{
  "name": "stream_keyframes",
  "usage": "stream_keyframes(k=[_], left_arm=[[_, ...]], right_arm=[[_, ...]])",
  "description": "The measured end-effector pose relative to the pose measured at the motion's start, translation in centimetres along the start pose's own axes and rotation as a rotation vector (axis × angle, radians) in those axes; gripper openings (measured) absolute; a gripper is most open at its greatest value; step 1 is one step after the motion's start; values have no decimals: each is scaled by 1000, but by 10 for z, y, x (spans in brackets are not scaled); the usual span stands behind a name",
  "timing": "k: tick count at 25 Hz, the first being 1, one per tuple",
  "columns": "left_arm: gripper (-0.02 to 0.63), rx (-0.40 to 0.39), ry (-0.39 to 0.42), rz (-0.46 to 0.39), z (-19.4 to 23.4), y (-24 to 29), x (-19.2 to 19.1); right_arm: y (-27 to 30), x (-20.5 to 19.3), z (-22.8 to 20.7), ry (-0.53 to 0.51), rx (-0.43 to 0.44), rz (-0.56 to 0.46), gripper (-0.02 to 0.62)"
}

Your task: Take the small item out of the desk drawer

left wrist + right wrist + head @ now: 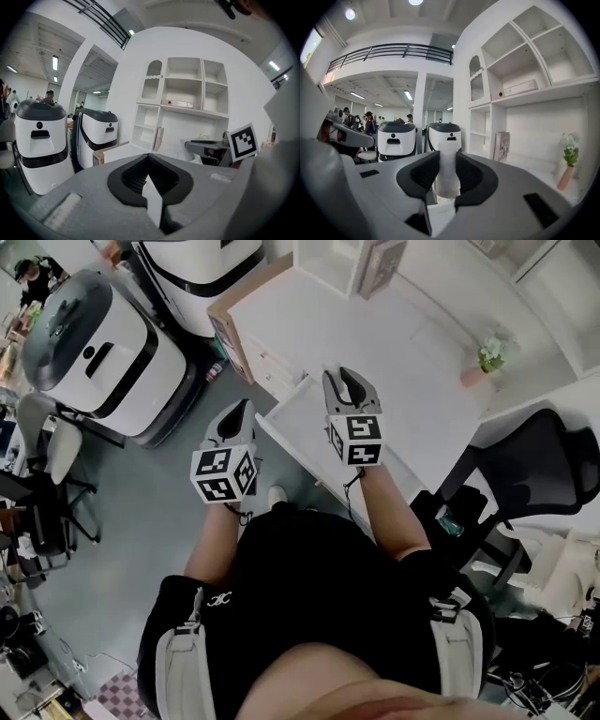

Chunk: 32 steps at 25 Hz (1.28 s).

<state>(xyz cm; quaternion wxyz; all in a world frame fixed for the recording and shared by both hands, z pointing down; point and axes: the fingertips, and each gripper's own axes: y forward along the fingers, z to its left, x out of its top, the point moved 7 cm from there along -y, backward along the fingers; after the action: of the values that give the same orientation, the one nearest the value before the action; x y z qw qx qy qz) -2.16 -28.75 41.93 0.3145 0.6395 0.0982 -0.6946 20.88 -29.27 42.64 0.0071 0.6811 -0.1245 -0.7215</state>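
Observation:
I stand at a white desk [412, 343]. Below my right gripper, a white drawer [295, 423] looks pulled out of it. My right gripper [347, 379] hovers over the drawer's edge and is shut on a small white, rounded item [446, 173], which stands upright between the black pads [419, 176]. In the head view the jaws hide the item. My left gripper [239, 413] is lower and to the left, off the desk and above the grey floor. Its tips [149, 157] meet with nothing held between them.
Two white, dark-topped machines [94, 343] stand on the floor to the left, beside a cardboard box [230, 320]. A white shelf unit [183, 93] rises behind the desk. A potted plant [487, 354] sits at the desk's right end, with a black office chair [539, 470] near it.

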Motion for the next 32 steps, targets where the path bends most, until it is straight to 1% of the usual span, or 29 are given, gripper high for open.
stream_keyframes(k=[5, 8, 10, 13, 16, 20, 24, 32], left_arm=[[14, -44, 25, -35, -8, 11, 17], [15, -80, 45, -43, -14, 18, 26], [14, -107, 62, -50, -19, 23, 33], [14, -148, 87, -60, -30, 30, 43], [14, -182, 108, -64, -40, 36, 49], [15, -211, 126, -65, -50, 39, 53], [14, -219, 131, -59, -49, 43, 54], [15, -216, 135, -55, -43, 48, 56]], right_arm=[[-31, 37, -11, 8, -97, -107, 107], [-51, 47, -18, 19, -178, -152, 107], [-63, 48, -23, 52, -215, -171, 107], [-79, 46, -30, 123, -231, -196, 107], [-88, 46, -34, 117, -256, -221, 107], [-92, 45, -39, 129, -270, -227, 107], [-89, 43, -42, 155, -270, -223, 107], [-80, 42, -41, 137, -267, -219, 107]])
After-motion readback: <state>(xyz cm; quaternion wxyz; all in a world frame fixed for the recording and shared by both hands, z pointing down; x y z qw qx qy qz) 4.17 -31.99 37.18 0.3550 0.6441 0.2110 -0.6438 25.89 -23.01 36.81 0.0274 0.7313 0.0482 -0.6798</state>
